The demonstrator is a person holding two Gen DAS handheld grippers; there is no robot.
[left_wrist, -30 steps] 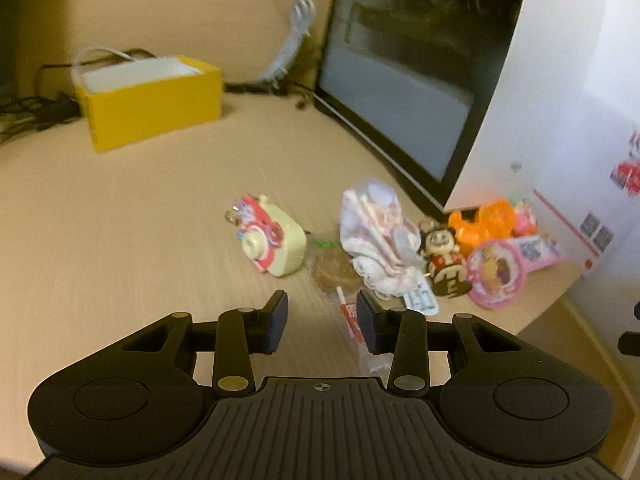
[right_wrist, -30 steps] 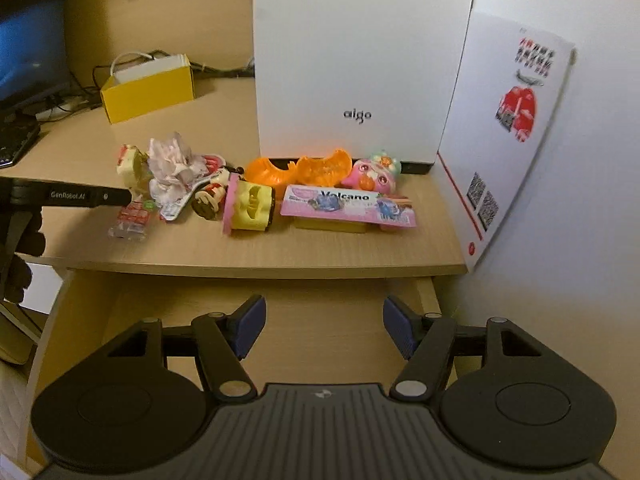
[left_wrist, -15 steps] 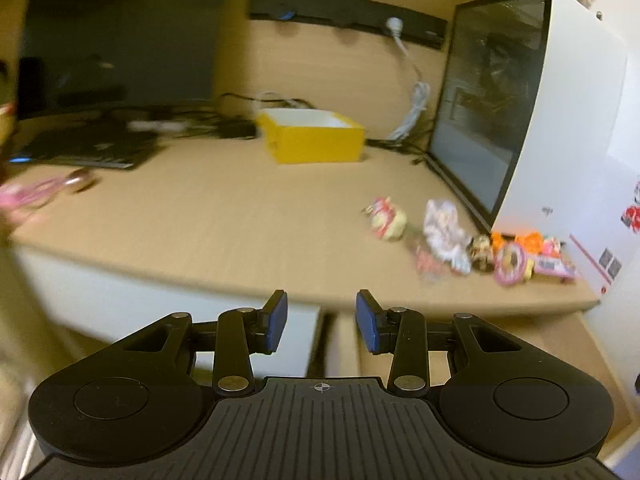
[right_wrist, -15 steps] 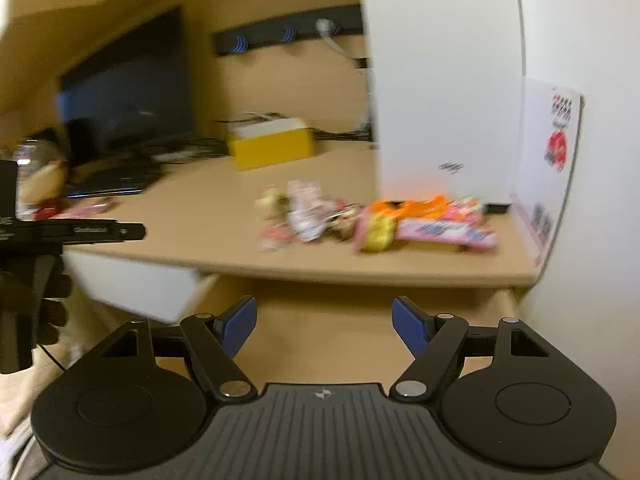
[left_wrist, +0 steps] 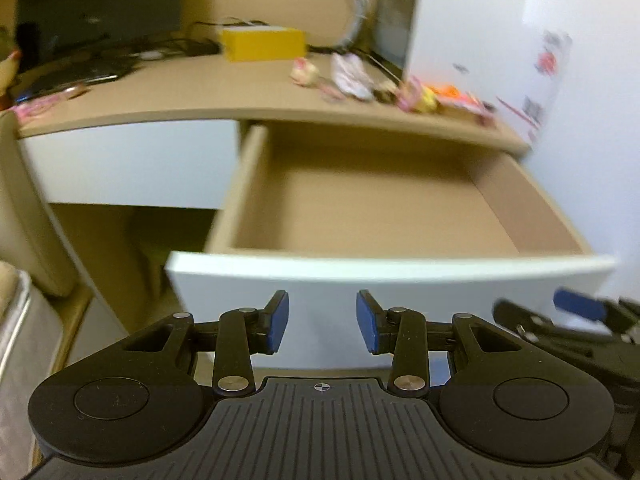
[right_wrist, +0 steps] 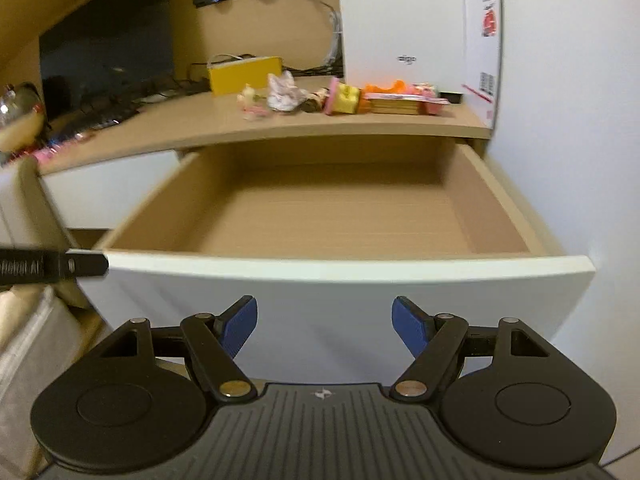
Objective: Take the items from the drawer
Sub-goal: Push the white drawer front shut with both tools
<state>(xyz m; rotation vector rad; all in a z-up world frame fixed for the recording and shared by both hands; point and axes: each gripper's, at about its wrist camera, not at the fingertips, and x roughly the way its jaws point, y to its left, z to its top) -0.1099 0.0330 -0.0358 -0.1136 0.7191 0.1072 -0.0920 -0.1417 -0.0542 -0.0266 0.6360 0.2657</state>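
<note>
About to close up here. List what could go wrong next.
1. The drawer is pulled far out; its white front could bump either open gripper, left or right.
2. The toys lie near the desk edge; a jolt might drop them into the drawer.

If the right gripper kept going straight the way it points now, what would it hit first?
Most likely the white drawer front: the open right gripper faces it just below its top edge, with nothing between. How near it is cannot be told.

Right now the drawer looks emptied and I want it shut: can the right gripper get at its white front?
Probably yes: the right gripper is open and empty, facing the drawer front with nothing between them.
</note>
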